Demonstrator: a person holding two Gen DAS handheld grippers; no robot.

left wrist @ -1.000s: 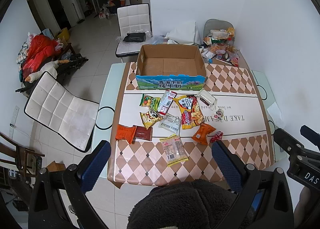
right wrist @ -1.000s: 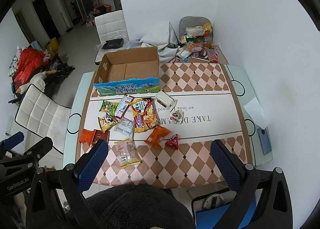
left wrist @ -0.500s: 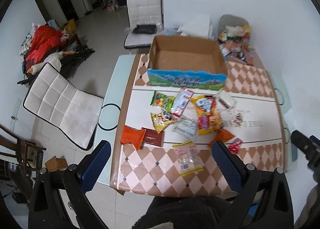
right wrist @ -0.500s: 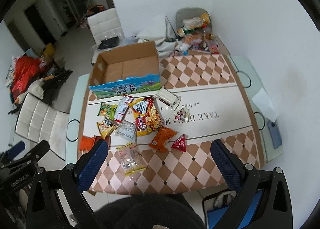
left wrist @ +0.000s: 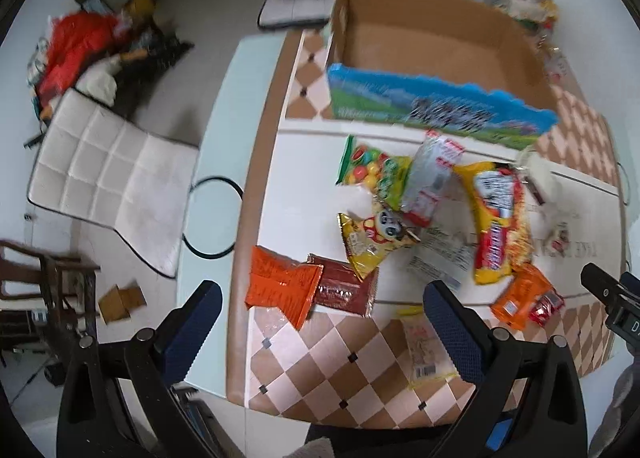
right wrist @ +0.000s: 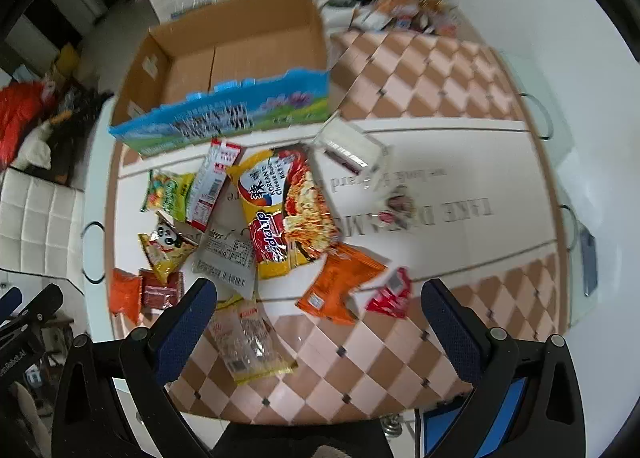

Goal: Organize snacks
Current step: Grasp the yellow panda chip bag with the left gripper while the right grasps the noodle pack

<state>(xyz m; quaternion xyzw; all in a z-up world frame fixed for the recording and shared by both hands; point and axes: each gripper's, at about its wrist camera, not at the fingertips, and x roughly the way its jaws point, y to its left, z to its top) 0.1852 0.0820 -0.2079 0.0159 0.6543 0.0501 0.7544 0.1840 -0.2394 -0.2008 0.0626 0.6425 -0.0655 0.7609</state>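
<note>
Both grippers, left gripper (left wrist: 324, 330) and right gripper (right wrist: 320, 326), spread and empty above the desk (right wrist: 440, 70), snacks (right wrist: 286, 214) scattered, box (right wrist: 240, 58) at 12 o'clock.

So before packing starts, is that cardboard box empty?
Empty: the cardboard box shows only bare floor in both views; all snack packets lie outside on the table.

Both tools (left wrist: 322, 328) (right wrist: 318, 324) lower, closer to the snacks (right wrist: 286, 210).
</note>
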